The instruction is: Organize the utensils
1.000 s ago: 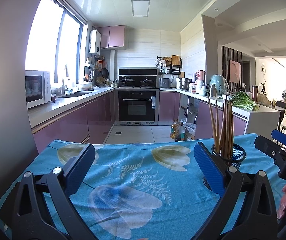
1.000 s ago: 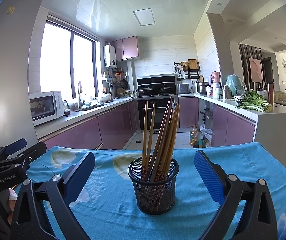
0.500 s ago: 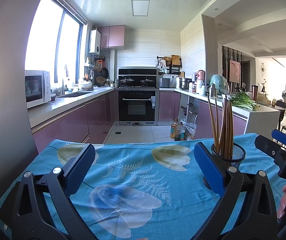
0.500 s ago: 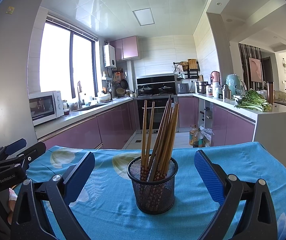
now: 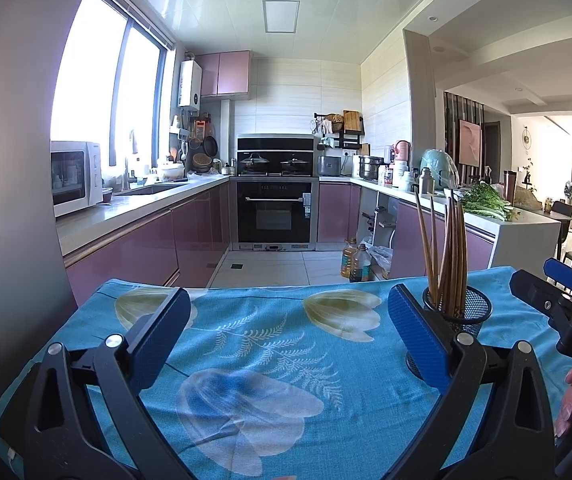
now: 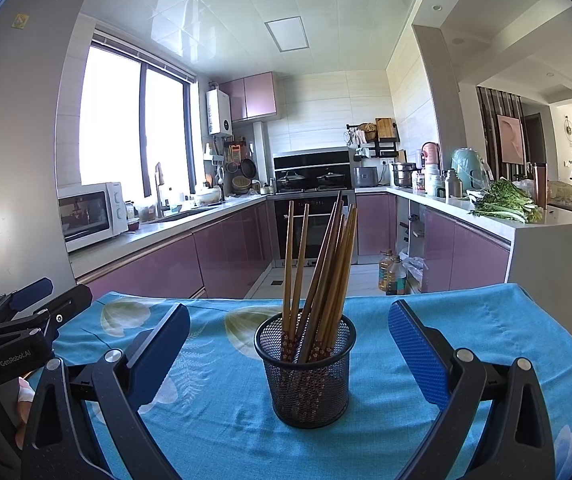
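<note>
A black mesh cup [image 6: 306, 372] stands upright on the blue flowered tablecloth [image 6: 466, 320]. It holds several wooden chopsticks [image 6: 326, 264], leaning at slight angles. My right gripper [image 6: 289, 344] is open and empty, its blue pads on either side of the cup and a little nearer to me. My left gripper [image 5: 286, 332] is open and empty over bare cloth, to the left of the cup [image 5: 462, 312]. In the left wrist view the cup is partly hidden behind the right finger [image 5: 418, 340]. The right gripper's body [image 5: 558, 308] shows at that view's right edge.
The table's far edge [image 5: 286, 286] drops to the kitchen floor. Purple cabinets, an oven [image 5: 274, 216] and a counter with greens [image 6: 502, 200] lie beyond. A grey fridge wall [image 5: 10, 160] stands close on the left. The left gripper's body [image 6: 18, 336] shows at the right wrist view's left.
</note>
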`<state>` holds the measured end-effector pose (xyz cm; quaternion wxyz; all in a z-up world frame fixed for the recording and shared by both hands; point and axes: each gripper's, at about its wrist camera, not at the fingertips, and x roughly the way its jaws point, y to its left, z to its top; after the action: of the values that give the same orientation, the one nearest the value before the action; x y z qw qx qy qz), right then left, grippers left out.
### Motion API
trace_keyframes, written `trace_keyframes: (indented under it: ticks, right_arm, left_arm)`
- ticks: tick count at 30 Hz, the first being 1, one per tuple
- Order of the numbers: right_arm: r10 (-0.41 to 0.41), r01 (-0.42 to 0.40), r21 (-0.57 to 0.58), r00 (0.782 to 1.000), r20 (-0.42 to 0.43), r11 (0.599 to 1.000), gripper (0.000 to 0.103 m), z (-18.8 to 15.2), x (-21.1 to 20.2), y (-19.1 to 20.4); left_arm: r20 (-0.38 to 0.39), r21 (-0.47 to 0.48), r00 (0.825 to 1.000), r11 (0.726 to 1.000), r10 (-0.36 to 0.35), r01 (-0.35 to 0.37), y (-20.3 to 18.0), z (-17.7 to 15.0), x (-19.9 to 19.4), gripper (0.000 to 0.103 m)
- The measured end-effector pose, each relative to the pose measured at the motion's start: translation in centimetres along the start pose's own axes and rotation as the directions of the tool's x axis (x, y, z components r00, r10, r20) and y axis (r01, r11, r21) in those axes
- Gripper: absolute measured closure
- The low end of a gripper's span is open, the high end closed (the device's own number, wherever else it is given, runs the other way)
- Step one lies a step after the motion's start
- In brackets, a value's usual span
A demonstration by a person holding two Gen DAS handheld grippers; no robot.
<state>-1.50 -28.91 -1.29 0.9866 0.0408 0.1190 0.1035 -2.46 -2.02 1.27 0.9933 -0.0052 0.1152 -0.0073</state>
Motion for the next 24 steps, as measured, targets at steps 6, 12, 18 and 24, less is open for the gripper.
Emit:
trace_keyframes:
  ticks: [6, 12, 18, 24]
  right_arm:
    - [0.0, 0.0, 0.001, 1.0, 0.0, 1.0, 0.007, -0.04, -0.06, 0.01]
    - [-0.001, 0.001, 0.0, 1.0, 0.002, 1.0, 0.007, -0.04, -0.06, 0.03]
    - [-0.001, 0.001, 0.002, 1.0, 0.0, 1.0, 0.007, -0.05, -0.08, 0.04]
    - [-0.002, 0.002, 0.003, 1.0, 0.002, 1.0, 0.007, -0.05, -0.15, 0.11]
  left_arm:
    - [0.001, 0.0, 1.0, 1.0, 0.0, 0.0, -0.04, 0.05, 0.02, 0.006]
    - [0.001, 0.0, 1.0, 1.0, 0.0, 0.0, -0.05, 0.03, 0.01, 0.006]
    - [0.001, 0.0, 1.0, 1.0, 0.0, 0.0, -0.05, 0.03, 0.02, 0.006]
    - [0.001, 0.0, 1.0, 1.0, 0.0, 0.0, -0.04, 0.06, 0.1, 0.006]
